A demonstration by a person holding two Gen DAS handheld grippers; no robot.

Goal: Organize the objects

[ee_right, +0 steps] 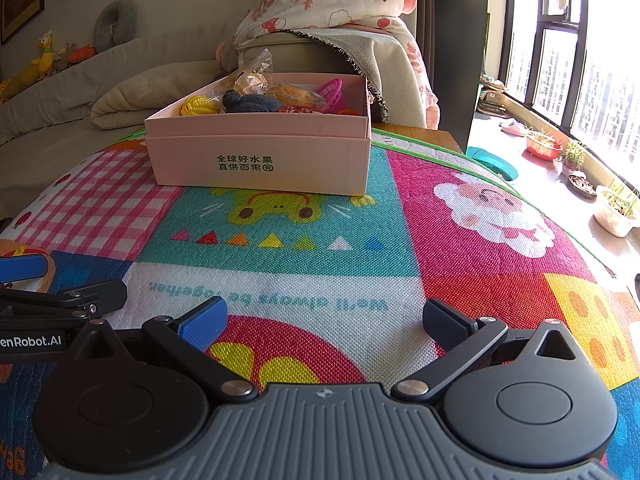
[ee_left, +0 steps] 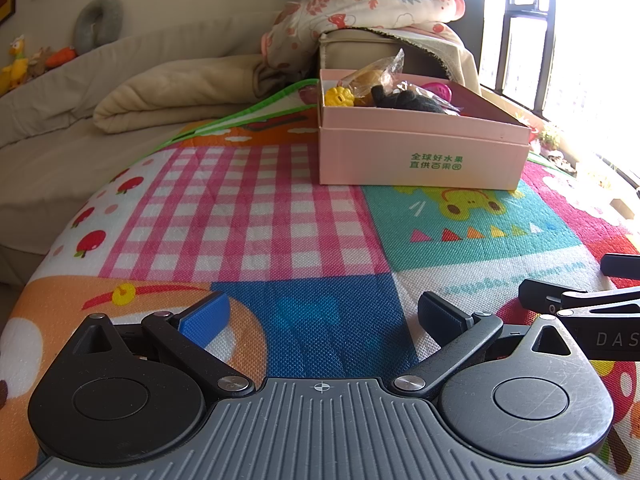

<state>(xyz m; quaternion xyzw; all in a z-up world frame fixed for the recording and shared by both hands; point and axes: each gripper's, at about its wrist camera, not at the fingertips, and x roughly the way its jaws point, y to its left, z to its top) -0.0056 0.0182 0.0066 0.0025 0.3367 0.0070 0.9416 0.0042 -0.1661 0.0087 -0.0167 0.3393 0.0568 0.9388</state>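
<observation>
Pink box (ee_left: 420,156), open-topped, green printed characters on its front wall, standing on a patterned play mat (ee_left: 256,216). Contents, seen over the rim: a yellow ribbed toy (ee_left: 339,97) at the left end; just beside it a dark fabric item (ee_left: 408,100) in the middle; behind these a clear crinkled packet (ee_left: 380,72) holding something brown and rising above the rim; a magenta slotted plastic piece (ee_right: 332,94) toward the right end. The bottom of the box is hidden.

Left gripper (ee_left: 320,316) and right gripper (ee_right: 324,320) sit near the mat surface, in front of the box and well apart from it, side by side. Jaws of each spread wide, nothing between them. No loose item shows on the mat between grippers and box.

A folded beige blanket (ee_left: 168,92) lies left of the box.
</observation>
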